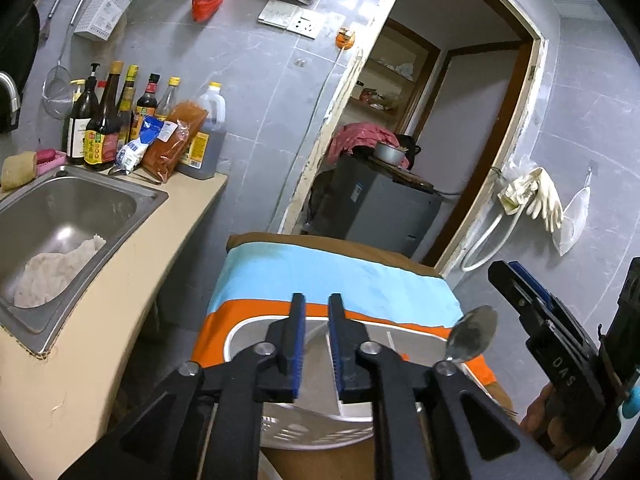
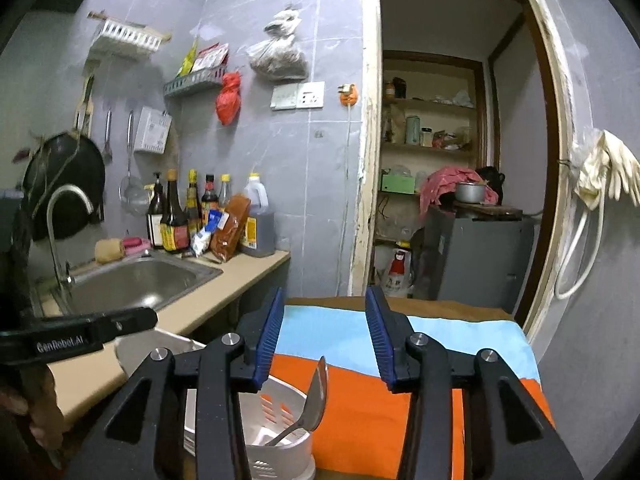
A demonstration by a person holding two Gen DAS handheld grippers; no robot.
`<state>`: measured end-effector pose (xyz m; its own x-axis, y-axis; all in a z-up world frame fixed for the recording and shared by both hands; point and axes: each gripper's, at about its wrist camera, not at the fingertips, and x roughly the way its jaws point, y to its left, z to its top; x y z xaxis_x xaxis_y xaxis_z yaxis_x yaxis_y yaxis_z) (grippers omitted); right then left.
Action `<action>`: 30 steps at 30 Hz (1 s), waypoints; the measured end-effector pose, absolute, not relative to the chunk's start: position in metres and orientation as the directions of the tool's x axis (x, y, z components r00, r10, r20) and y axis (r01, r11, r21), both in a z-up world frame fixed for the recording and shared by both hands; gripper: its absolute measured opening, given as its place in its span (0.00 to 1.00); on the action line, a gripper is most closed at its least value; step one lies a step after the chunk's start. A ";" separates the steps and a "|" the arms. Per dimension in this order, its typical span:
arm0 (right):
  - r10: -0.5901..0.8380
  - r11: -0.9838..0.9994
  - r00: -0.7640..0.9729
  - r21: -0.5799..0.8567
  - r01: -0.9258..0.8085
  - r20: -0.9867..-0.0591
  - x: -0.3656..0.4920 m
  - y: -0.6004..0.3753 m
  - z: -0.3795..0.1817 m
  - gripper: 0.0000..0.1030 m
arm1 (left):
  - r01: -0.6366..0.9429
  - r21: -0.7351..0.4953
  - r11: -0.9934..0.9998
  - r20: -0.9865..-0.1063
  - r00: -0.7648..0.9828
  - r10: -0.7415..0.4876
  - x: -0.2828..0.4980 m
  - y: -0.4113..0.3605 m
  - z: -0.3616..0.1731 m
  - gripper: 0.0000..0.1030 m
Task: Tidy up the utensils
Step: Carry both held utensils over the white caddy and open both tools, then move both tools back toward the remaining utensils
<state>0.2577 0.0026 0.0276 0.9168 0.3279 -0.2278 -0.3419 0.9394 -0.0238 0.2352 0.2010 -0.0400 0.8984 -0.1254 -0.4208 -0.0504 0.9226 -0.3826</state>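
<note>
Black linkage arms and blue-padded fingers of the left gripper [image 1: 317, 344] fill the bottom of the left wrist view, its jaws parted by a narrow gap with nothing between them, hovering over a white slotted utensil holder [image 1: 320, 432] that stands on an orange and light-blue cloth [image 1: 320, 276]. In the right wrist view the right gripper [image 2: 325, 344] is spread wide and empty above the same holder [image 2: 280, 436], which has slots in its wall and a divider inside. A metal spoon [image 2: 314, 396] stands tilted in the holder, handle down inside it and bowl up, leaning toward the right gripper's side; in the left wrist view only its bowl [image 1: 472, 336] shows past the left gripper's linkage. The right gripper's black body appears at the right edge of the left view, and the left gripper's at the left edge of the right view. To the left lies a beige counter [image 2: 224, 300] with a stainless sink [image 2: 136, 284], sauce bottles [image 2: 176, 216] lined up behind it against the grey tiled wall [image 2: 280, 152]. Behind the cloth a doorway [image 2: 452, 140] opens onto shelves.
</note>
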 end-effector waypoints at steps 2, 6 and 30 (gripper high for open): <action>0.319 0.944 0.919 -0.004 -0.329 -0.230 0.255 -0.004 0.032 0.37 | -0.041 -0.391 0.920 -0.405 0.905 -0.132 0.231 0.198 -0.032 0.29; 0.299 0.953 0.929 0.027 -0.301 -0.217 0.247 -0.022 0.045 0.50 | -0.021 -0.394 0.919 -0.362 0.922 -0.134 0.224 0.192 -0.014 0.48; 0.121 0.990 0.972 0.094 -0.104 -0.201 0.231 -0.194 0.072 0.99 | 0.035 -0.230 0.973 -0.225 0.970 -0.089 0.219 0.034 0.038 1.00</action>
